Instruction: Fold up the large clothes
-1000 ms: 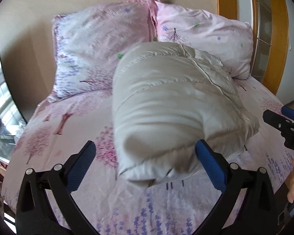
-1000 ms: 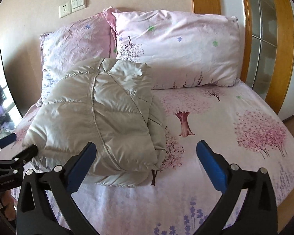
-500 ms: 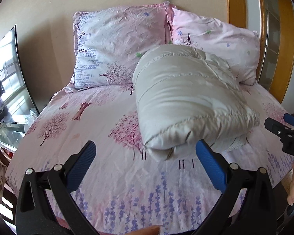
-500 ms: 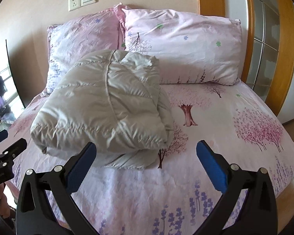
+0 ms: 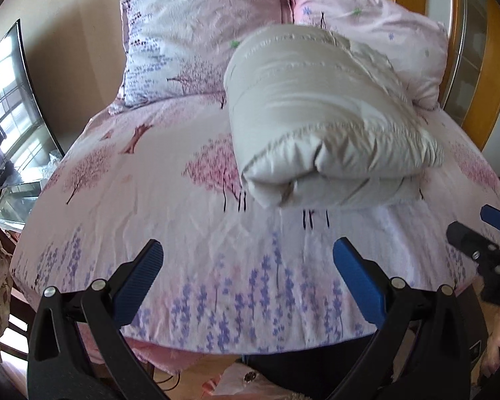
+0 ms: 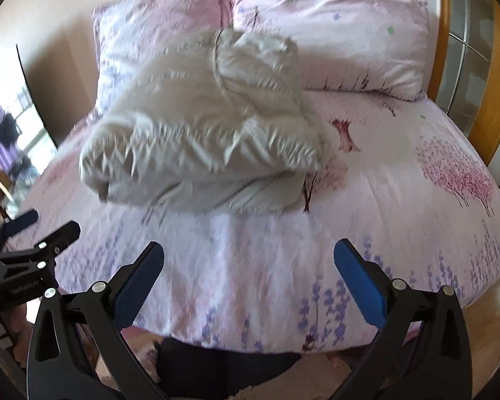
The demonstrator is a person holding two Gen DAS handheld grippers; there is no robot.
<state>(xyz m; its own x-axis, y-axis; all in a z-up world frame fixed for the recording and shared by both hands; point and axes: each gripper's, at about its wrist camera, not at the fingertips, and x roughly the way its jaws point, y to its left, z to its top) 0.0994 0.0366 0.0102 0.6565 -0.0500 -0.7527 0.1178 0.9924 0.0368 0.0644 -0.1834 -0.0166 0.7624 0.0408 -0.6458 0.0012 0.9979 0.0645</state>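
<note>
A pale grey puffy jacket lies folded into a thick bundle on the bed, resting on the pink flowered sheet just in front of the two pillows, nearer the right-hand one. The left gripper hangs over the foot of the bed with its blue-padded fingers spread wide and nothing between them; the right gripper is the same, fingers apart and empty, well short of the jacket. The right view is blurred, so fine detail of the cloth there is hard to read. The jacket looks light and soft, full of air, so it will likely spring back and bulge if pressed and let go. Its smooth shell seems slippery, and a pinch on one quilted ridge may slide off. A surer hold would probably be at the doubled front edge, where the layers meet, or at the two near corners, one gripper to each.
</note>
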